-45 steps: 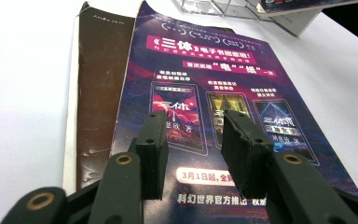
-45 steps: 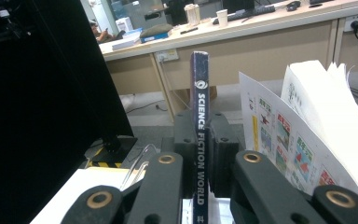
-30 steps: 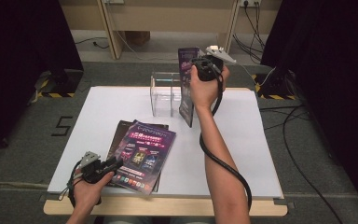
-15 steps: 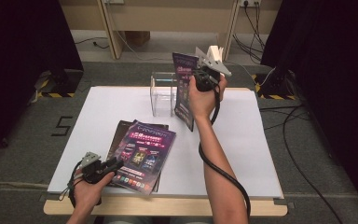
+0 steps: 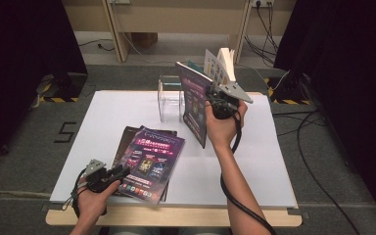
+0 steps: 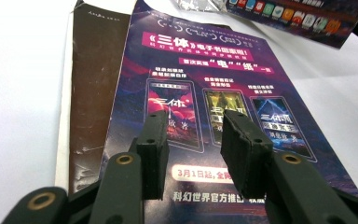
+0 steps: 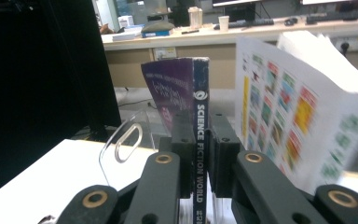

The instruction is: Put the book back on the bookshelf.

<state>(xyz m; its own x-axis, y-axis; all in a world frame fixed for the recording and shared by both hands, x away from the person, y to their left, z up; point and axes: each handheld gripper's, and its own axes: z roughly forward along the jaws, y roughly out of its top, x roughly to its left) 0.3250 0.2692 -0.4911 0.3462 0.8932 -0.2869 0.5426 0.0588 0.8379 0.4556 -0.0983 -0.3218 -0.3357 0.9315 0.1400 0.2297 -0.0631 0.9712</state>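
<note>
On the white desk [image 5: 274, 161], your right tool [image 5: 214, 100] clamps the magazine [image 5: 194, 105] upright beside the clear holder [image 5: 171, 98]; slot it in next, left tool [image 5: 120, 171] open.

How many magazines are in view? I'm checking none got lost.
3, perhaps more hidden in the stack: one upright in the right gripper; the purple magazine flat on the table; a brown magazine under it.
</note>
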